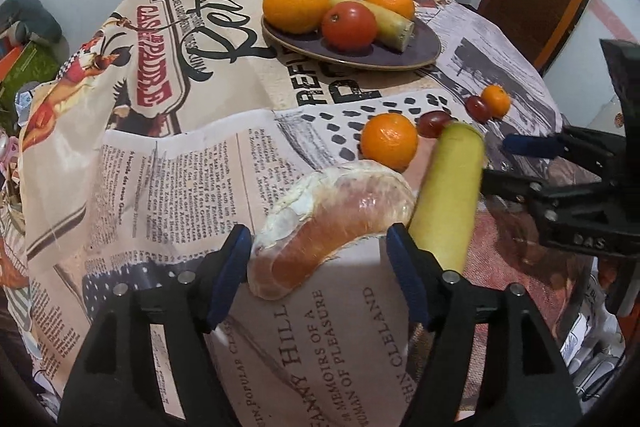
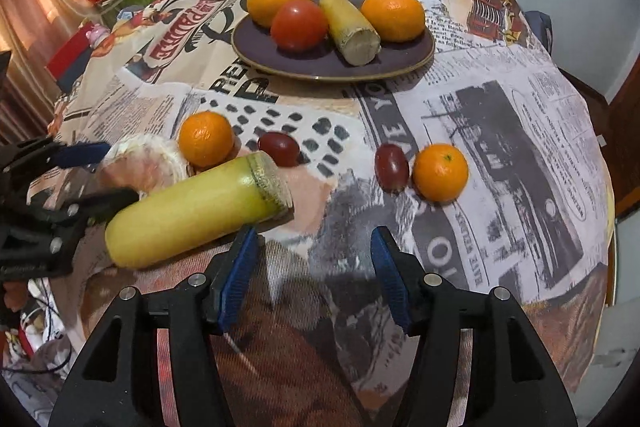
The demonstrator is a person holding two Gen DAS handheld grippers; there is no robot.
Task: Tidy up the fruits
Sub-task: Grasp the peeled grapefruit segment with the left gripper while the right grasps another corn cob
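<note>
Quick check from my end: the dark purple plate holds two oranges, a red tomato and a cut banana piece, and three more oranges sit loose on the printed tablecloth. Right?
Not quite: only two oranges lie loose on the printed tablecloth, one by the peeled citrus segment, one beside a red grape. The right wrist view shows both. The dark purple plate's contents are as you said.

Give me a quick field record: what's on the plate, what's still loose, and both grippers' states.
plate: two oranges, tomato, banana piece
loose on cloth: two oranges, two grapes, grapefruit wedge, long banana
left gripper: open, jaws either side of the grapefruit wedge, pads not pressing it
right gripper: open, nothing between the jaws, long banana just beside its left finger
</note>
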